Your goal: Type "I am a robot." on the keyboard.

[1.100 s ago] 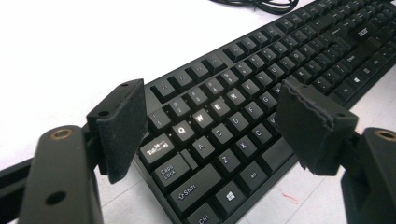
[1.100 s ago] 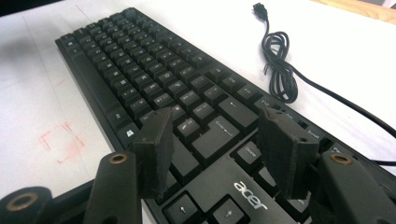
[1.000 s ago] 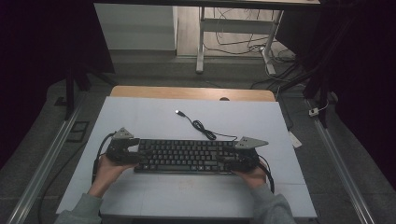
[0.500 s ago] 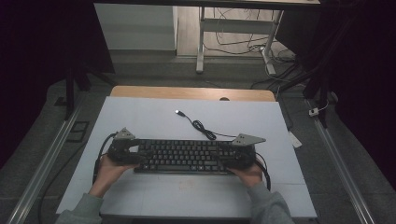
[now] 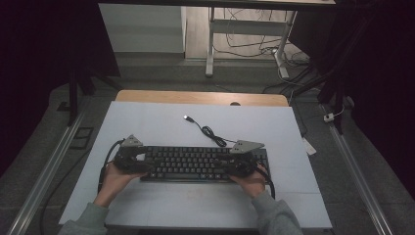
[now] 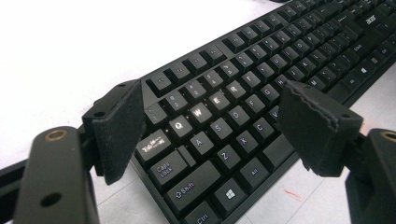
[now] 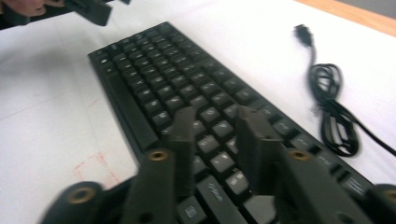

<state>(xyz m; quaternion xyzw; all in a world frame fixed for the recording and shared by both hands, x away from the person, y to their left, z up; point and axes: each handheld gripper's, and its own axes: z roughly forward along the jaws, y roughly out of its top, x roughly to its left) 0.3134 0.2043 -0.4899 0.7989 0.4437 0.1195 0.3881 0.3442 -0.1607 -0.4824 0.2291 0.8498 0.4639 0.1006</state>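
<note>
Keyboard (image 5: 195,164), judged stiff and light, is best gripped at its ends: left gripper (image 6: 210,126) straddles one unclamped, right gripper (image 7: 212,140), jaws just narrowed, holds nothing.

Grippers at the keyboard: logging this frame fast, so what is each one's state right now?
Left gripper: open, jaws wide apart over the left end of the keyboard, holding nothing.
Right gripper: jaws just narrowed, a gap remains above the keys, nothing held.
</note>
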